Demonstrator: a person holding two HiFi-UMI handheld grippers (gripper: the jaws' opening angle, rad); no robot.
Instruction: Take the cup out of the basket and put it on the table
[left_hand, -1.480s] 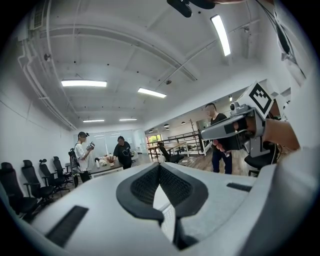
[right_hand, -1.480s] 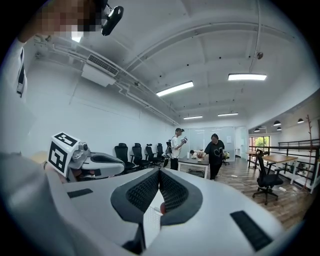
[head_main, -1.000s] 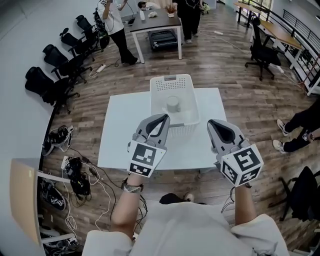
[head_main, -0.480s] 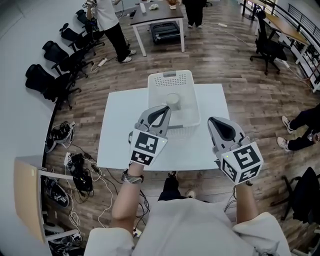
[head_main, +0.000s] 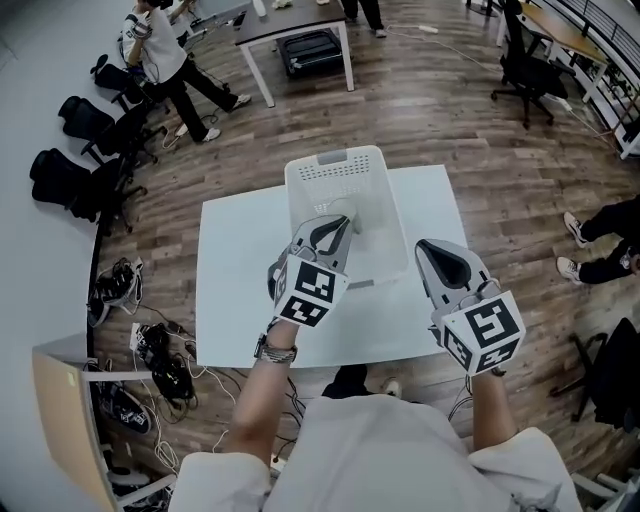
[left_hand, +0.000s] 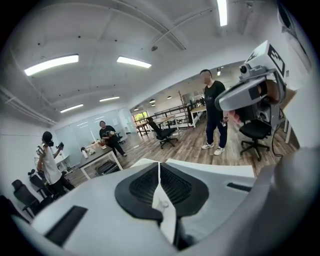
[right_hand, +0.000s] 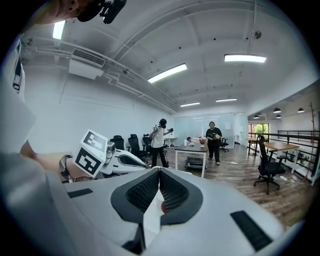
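Wood-plank floor (head_main: 450, 110); white square table (head_main: 238, 262); perforated plastic basket (head_main: 345, 166) holding round cup (head_main: 352, 206)

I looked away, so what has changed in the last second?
The left gripper moved forward, from the near edge of the basket to above it, fingers shut, tips close to the cup. Nothing taken hold of. The right gripper stays, shut, above the near right corner of the table; the cup stays inside.

No words, numbers or brand names are legible. The only signs are black-and-white square markers, borne on the cubes of the left gripper (head_main: 330, 226) and right gripper (head_main: 434, 249).
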